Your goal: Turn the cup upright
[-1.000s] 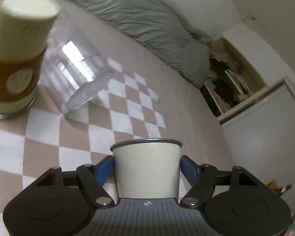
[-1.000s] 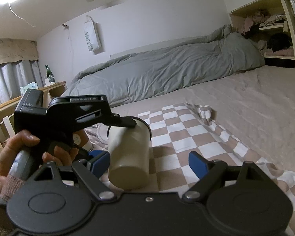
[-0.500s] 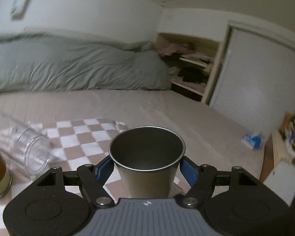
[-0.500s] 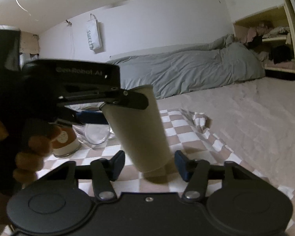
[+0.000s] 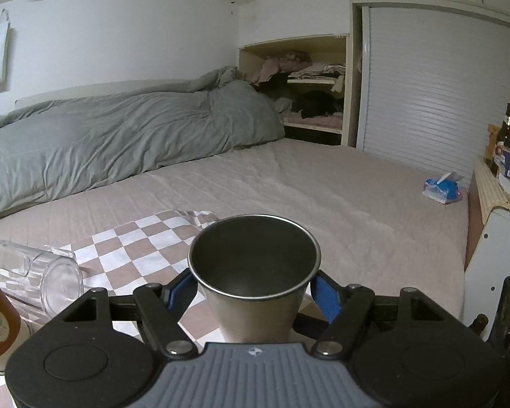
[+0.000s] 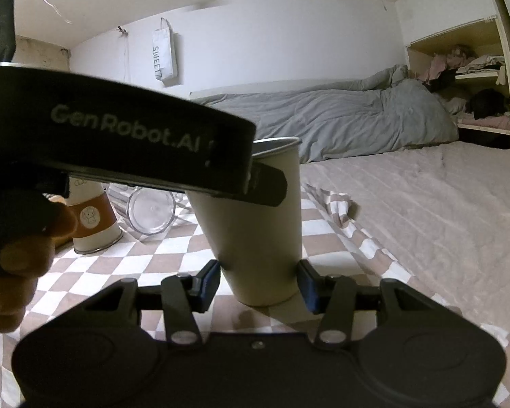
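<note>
The cream cup [image 5: 255, 285] with a metal inside is held near its rim by my left gripper [image 5: 255, 292], mouth up, slightly tilted. In the right wrist view the cup [image 6: 255, 231] hangs just above the checkered cloth [image 6: 136, 268], the left gripper's body across its upper part. My right gripper [image 6: 258, 280] has its blue pads on either side of the cup's base; whether they press on it does not show.
A clear glass [image 5: 47, 272] lies on its side on the cloth, left. A cream cup with a brown sleeve [image 6: 91, 217] stands upside down beside it. A grey duvet [image 5: 119, 142] lies behind. A tissue pack [image 5: 442, 190] and bottles [image 5: 508, 142] are at right.
My left gripper turned the cup from lying sideways to mouth up and lowered it toward the cloth. My right gripper narrowed and moved in around the cup's base.
</note>
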### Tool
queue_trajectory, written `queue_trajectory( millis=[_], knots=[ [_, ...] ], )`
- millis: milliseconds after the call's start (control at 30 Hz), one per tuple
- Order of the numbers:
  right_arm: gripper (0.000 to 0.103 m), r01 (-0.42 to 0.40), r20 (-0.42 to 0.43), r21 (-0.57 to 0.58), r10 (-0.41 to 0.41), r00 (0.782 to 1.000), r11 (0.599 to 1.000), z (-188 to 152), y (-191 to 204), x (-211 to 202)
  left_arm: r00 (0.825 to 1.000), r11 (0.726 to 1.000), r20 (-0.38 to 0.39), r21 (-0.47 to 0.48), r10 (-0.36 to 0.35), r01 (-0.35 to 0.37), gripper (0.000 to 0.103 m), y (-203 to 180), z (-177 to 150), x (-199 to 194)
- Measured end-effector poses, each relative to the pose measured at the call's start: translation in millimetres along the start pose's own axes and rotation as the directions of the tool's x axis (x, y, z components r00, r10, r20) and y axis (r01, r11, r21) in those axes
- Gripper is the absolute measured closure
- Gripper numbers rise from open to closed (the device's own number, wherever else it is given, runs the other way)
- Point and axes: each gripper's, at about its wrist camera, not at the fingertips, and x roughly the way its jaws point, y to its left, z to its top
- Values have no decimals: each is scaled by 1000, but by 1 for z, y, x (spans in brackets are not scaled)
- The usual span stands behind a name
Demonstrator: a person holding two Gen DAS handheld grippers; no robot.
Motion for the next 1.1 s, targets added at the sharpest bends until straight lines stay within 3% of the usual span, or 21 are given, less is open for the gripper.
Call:
queue_trajectory(
  millis=[233,300,500,633,767,1100],
  knots=[
    [52,12,-9,14,-12,1000,1000,-1,-2,0,999,999,-23,-32,-35,34,27,2,3,-1],
    [52,27,-9,16,-27,1000,1000,0,-3,0,1000,999,-18,-26,-23,23,20,1,4,-3],
    [42,35,-19,35,-34,999,999,3,-4,-5,1000,998,8,-59,5,-5,17,9,1,-22],
    [33,60,-8,31,-60,998,998,10,-2,-17,997,996,46,-79,56,-52,13,21,-2,-48],
    [11,110,6,33,-110,994,993,20,3,-32,989,988,85,-98,124,-116,10,37,-6,-80],
    [1,203,52,-31,-202,978,979,37,36,-72,963,967,121,-118,241,-227,0,63,-24,-147]
  ],
)
